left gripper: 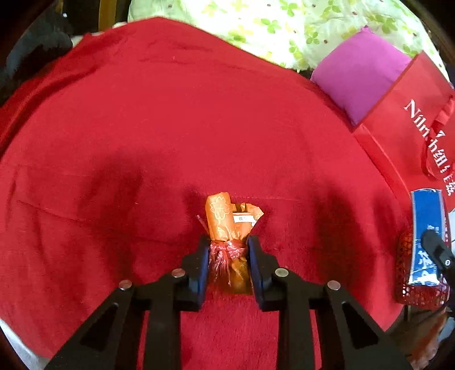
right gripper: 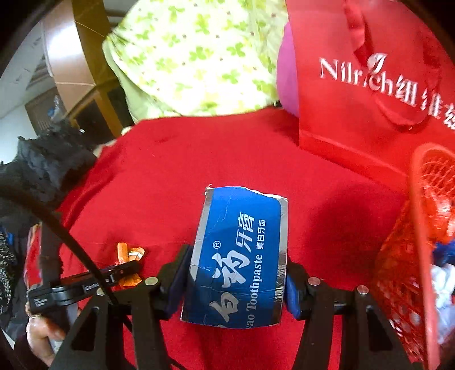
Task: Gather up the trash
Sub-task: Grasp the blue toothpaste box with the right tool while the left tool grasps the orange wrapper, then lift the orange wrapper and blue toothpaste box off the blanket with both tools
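An orange flowered wrapper (left gripper: 221,219) tied with a red strip lies on the red cloth (left gripper: 170,128). My left gripper (left gripper: 227,250) is shut on its tied waist, one pad pressing each side. A torn blue toothpaste box (right gripper: 239,256) with silver edges is clamped between the pads of my right gripper (right gripper: 236,281), lifted above the cloth. In the right wrist view the orange wrapper (right gripper: 128,253) and the left gripper (right gripper: 125,269) show at lower left. In the left wrist view the blue box (left gripper: 426,236) appears at the right edge.
A red mesh basket (right gripper: 418,250) holding scraps stands at the right, close to the blue box. Behind it leans a red shopping bag (right gripper: 355,94) with white lettering. A magenta cushion (left gripper: 361,74) and green-patterned bedding (left gripper: 270,25) lie at the back. A hand (right gripper: 42,327) is at lower left.
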Motion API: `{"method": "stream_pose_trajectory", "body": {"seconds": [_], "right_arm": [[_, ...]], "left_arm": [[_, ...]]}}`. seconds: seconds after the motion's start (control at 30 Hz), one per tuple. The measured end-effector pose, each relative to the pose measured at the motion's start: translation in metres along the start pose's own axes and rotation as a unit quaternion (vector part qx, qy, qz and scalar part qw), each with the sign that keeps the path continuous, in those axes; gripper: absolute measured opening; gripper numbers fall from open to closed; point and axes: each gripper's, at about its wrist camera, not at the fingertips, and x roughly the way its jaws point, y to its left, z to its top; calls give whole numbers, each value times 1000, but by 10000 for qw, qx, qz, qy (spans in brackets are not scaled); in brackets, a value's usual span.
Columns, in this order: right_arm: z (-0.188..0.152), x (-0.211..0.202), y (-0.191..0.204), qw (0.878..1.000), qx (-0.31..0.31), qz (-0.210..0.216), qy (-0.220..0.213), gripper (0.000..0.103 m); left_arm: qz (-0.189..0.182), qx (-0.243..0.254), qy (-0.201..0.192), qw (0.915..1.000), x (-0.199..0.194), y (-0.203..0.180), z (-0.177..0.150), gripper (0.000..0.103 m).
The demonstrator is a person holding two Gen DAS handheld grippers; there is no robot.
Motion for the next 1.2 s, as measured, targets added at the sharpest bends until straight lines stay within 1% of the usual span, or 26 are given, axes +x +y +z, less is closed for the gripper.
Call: {"method": "stream_pose_trajectory", "body": {"seconds": [0.07, 0.17, 0.3, 0.4, 0.47, 0.67, 0.73, 0.8, 0.9, 1.07, 1.2], "right_arm": [[-2, -20, 3, 9999, -3, 59, -137, 60], [-4, -44, 4, 9994, -21, 115, -326, 60], [-6, -80, 4, 9981, 12, 178, -597, 60], [-8, -107, 2, 9966, 0, 185, -804, 60], [-11, -125, 1, 9955, -2, 183, -934, 60], [-18, -169, -2, 9918, 45, 204, -1264, 60], [-19, -176, -2, 9910, 39, 215, -1317, 60], [-22, -194, 0, 9887, 7, 237, -1477, 60], [-24, -209, 2, 9863, -13, 282, -1624, 60], [-28, -227, 1, 9823, -27, 298, -1847, 60], [-30, -235, -4, 9807, -8, 278, -1934, 60]], "left_arm": [[25, 38, -137, 9999, -19, -1, -1, 27], [154, 250, -476, 9984, -56, -13, -8, 27], [264, 582, -990, 9930, -102, -44, -14, 27], [292, 846, -1362, 9866, -141, -60, -25, 27], [307, 1044, -1642, 9804, -168, -70, -32, 28], [299, 1412, -2202, 9647, -221, -99, -48, 28], [329, 1513, -2315, 9604, -224, -116, -45, 28], [349, 1608, -2431, 9559, -234, -123, -49, 28], [399, 1770, -2587, 9488, -245, -134, -55, 28], [419, 1940, -2748, 9408, -257, -148, -64, 28], [446, 2052, -2811, 9364, -262, -158, -68, 28]]}}
